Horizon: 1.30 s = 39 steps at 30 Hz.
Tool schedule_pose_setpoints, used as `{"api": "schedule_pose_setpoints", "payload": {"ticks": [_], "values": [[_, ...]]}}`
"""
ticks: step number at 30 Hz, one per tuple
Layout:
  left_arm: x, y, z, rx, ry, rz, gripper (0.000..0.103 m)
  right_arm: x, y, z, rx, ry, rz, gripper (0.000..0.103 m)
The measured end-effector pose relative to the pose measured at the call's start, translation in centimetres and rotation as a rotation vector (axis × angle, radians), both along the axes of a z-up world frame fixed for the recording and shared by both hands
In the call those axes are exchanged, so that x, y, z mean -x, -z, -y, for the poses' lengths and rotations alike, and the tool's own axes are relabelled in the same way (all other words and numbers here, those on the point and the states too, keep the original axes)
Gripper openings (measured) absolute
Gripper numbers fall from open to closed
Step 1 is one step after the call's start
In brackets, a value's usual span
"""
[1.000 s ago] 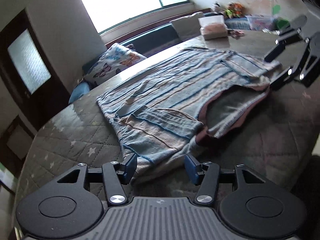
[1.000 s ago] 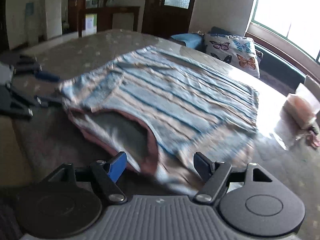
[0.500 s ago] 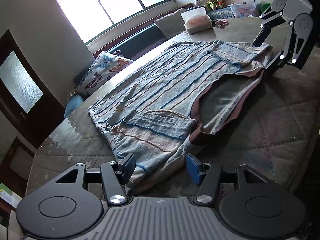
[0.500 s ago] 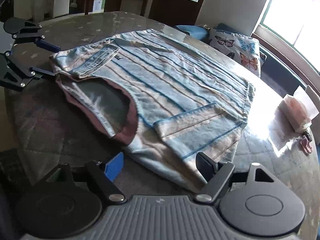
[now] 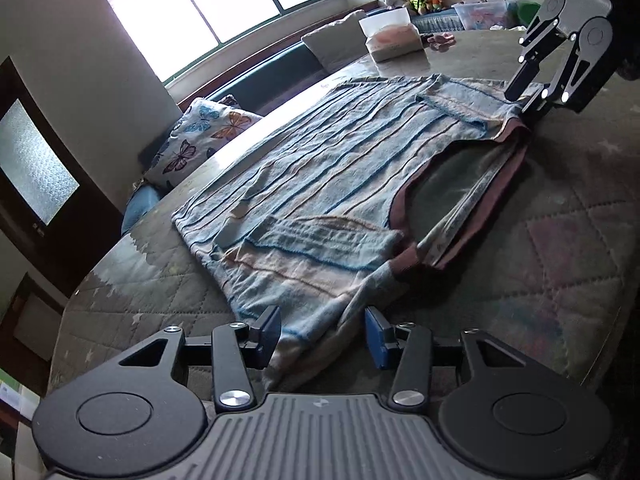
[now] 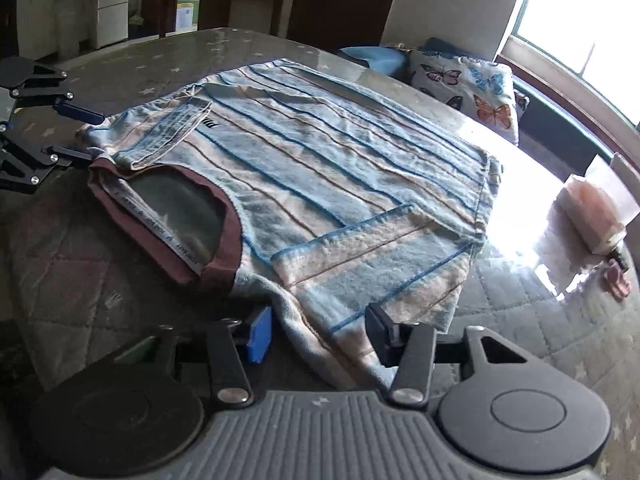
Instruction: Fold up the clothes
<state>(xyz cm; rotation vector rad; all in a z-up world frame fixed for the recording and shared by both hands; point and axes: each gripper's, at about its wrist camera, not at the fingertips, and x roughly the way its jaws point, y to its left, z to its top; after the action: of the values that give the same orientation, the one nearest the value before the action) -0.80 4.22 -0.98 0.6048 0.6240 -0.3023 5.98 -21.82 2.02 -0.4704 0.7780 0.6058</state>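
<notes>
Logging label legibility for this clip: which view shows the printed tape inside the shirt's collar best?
The right wrist view: the printed tape runs close to the lens, inside the maroon collar, with lettering visible though too small to read. The left wrist view shows the same tape farther off, as a pale strip without visible print.

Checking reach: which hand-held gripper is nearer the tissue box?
Right. The right hand-held gripper sits at the shirt shoulder on the tissue box side; the left hand-held gripper is at the opposite shoulder.
</notes>
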Motion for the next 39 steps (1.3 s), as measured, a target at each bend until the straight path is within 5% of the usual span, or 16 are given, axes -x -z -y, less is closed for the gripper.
{"api": "schedule_pose_setpoints", "payload": {"ticks": [5, 9, 12, 27, 32, 39], "values": [[-0.4, -0.1, -0.6, 0.026, 0.013, -0.027, 0.04, -0.8, 0.0, 0.2, -0.048, 0.021, -0.04, 0.028], [-0.8, -0.1, -0.6, 0.077, 0.023, -0.064, 0.016, -0.8, -0.1, 0.2, -0.073, 0.038, -0.04, 0.012], [-0.5, -0.3, -0.4, 0.084, 0.001, -0.048, 0.007, 0.3, -1.0, 0.4, -0.082, 0.038, -0.015, 0.007], [7.3, -8.1, -1.7, 0.248, -0.123, 0.121, 0.005, 8.2, -7.4, 1.6, -0.143, 0.002, 0.136, 0.004], [4.6, -10.3, -1.8, 0.284, -0.16, 0.179, 0.005, 7.2, -9.9, 1.1, -0.148, -0.013, 0.214, 0.004], [-3.8, -11.7, -2.4, 0.272, -0.178, 0.201, 0.005, 0.5, -11.6, -0.4, -0.124, -0.026, 0.268, 0.003]]}}
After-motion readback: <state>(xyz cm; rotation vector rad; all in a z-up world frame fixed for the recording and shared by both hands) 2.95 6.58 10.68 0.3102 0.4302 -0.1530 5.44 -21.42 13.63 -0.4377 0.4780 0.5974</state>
